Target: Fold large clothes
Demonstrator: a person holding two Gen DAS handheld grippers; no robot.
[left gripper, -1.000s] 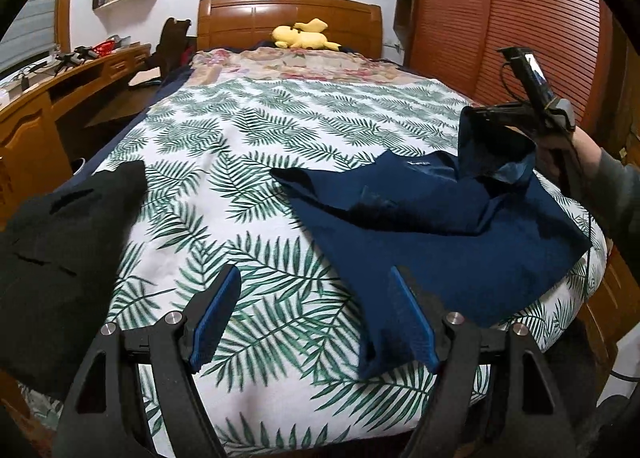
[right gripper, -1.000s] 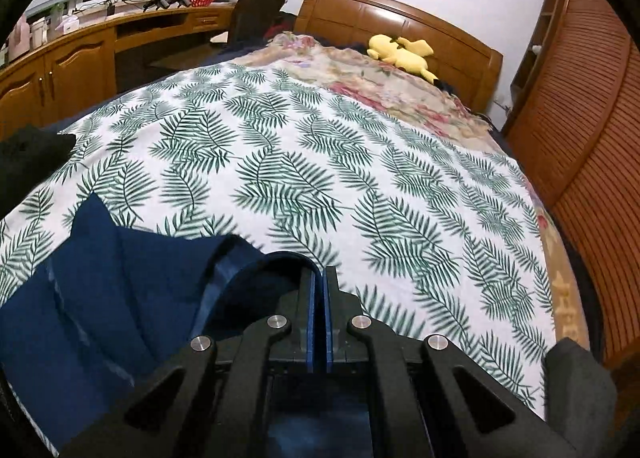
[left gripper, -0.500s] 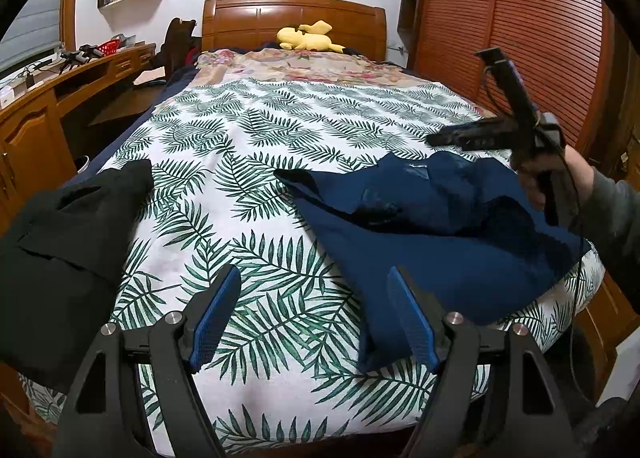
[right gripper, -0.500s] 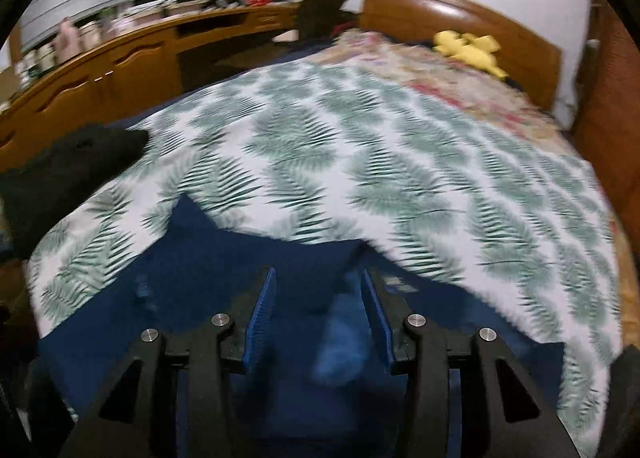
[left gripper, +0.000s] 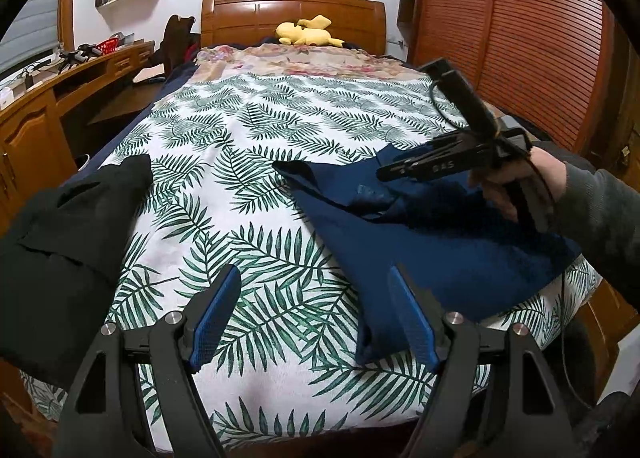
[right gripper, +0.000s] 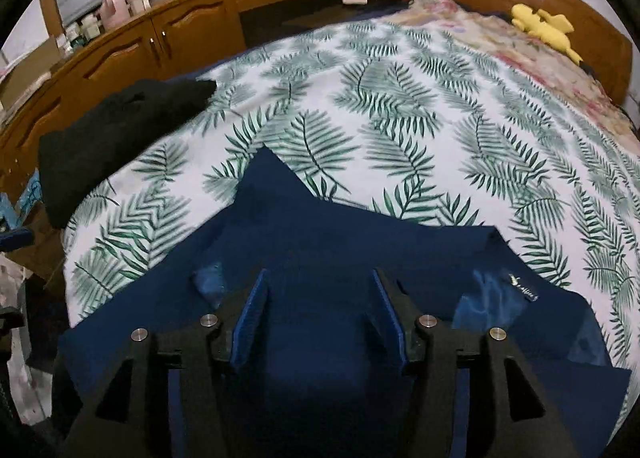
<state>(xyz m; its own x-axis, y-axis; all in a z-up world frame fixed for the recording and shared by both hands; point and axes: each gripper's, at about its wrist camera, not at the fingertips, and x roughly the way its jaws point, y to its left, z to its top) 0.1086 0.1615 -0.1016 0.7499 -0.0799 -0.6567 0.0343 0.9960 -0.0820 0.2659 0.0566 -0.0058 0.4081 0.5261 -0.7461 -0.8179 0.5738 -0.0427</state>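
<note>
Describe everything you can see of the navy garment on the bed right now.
The navy garment is dark blue, matte woven cloth with a shinier blue lining and a small label showing where it is turned back. It lies partly folded and rumpled on the leaf-print bedspread, near the foot of the bed, one pointed corner reaching toward the middle. Neither the open right gripper above it nor the open left gripper grips it.

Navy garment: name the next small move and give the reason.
Probably lower the left gripper onto the near corner of the navy garment and pinch it. Both grippers are open and hold nothing, the right gripper hovers over the cloth's middle, and that corner lies right by the left fingertips.
</note>
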